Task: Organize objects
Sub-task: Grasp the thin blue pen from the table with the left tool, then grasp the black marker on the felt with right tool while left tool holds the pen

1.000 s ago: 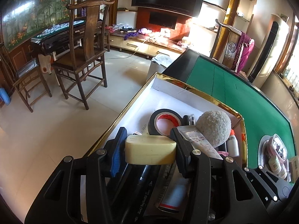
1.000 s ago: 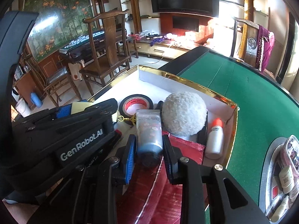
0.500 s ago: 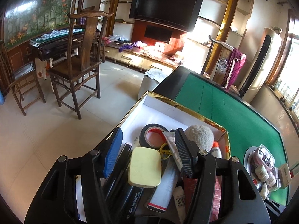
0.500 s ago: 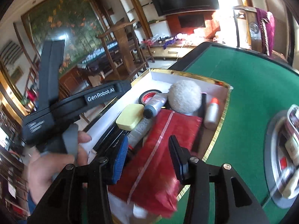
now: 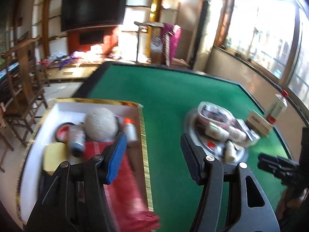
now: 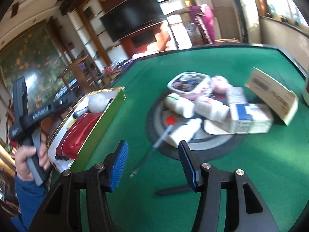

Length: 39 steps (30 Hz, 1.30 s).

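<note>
Swinging both empty tools toward the round tray [image 6: 210,141] of loose packets on the green bench [image 5: 173,89]. Right gripper [image 6: 152,162] just widened, left gripper [image 5: 152,154] spread, nothing between. Best slowed, centred over one packet, then carried to the gold-rimmed box [image 5: 143,135].

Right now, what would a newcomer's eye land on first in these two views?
Probably the bright green table, then the gold-rimmed box on its left side, crowded with a fuzzy pale ball and a red packet. Next, the round metal tray to the right of the box, heaped with small cartons and tubes. Both the left claw and right claw hang open and empty above the felt.
</note>
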Each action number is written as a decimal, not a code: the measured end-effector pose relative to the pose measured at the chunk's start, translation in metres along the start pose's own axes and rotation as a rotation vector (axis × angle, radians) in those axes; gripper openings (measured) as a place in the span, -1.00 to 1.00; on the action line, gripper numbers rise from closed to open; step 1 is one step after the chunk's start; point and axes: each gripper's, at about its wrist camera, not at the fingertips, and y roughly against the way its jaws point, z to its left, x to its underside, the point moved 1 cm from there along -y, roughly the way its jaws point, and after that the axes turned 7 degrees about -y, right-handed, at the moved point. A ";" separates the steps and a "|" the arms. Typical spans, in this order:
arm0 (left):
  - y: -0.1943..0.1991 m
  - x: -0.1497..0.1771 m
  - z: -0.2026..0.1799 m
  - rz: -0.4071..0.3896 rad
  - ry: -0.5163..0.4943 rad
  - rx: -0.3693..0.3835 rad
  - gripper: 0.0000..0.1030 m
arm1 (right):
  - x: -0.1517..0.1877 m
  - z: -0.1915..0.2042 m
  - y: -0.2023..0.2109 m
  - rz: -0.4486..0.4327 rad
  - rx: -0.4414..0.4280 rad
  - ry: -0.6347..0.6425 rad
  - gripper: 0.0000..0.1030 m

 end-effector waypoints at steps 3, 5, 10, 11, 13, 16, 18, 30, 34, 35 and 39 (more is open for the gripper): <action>-0.034 0.007 -0.055 0.143 -0.063 0.143 0.13 | -0.005 -0.020 0.012 -0.030 0.001 -0.044 0.05; -0.060 0.011 -0.080 0.219 -0.103 0.148 -0.03 | -0.009 -0.028 0.018 -0.046 -0.012 -0.087 0.06; -0.088 0.027 -0.111 0.338 -0.190 0.099 -0.45 | -0.013 -0.030 0.029 -0.072 -0.057 -0.115 0.05; -0.087 0.029 -0.114 0.346 -0.208 0.080 -0.45 | -0.014 -0.030 0.030 -0.069 -0.067 -0.115 0.06; -0.087 0.036 -0.117 0.364 -0.242 0.070 -0.45 | -0.012 -0.031 0.034 -0.065 -0.076 -0.112 0.06; -0.086 0.041 -0.121 0.358 -0.261 0.091 -0.57 | -0.010 -0.032 0.034 -0.053 -0.081 -0.107 0.05; -0.090 0.046 -0.129 0.352 -0.319 0.054 -0.74 | -0.008 -0.031 0.033 -0.045 -0.079 -0.100 0.05; -0.087 0.044 -0.092 0.304 -0.223 -0.008 -0.88 | 0.009 -0.050 -0.035 0.270 -0.060 0.071 0.18; -0.086 0.045 -0.085 0.294 -0.202 -0.017 -0.88 | 0.036 -0.023 -0.023 0.384 -0.065 0.289 0.18; -0.086 0.045 -0.084 0.292 -0.198 -0.022 -0.88 | 0.049 -0.014 -0.017 0.410 -0.086 0.367 0.16; -0.084 0.047 -0.084 0.285 -0.211 -0.042 -0.88 | 0.063 0.002 -0.014 0.330 0.016 0.466 -0.03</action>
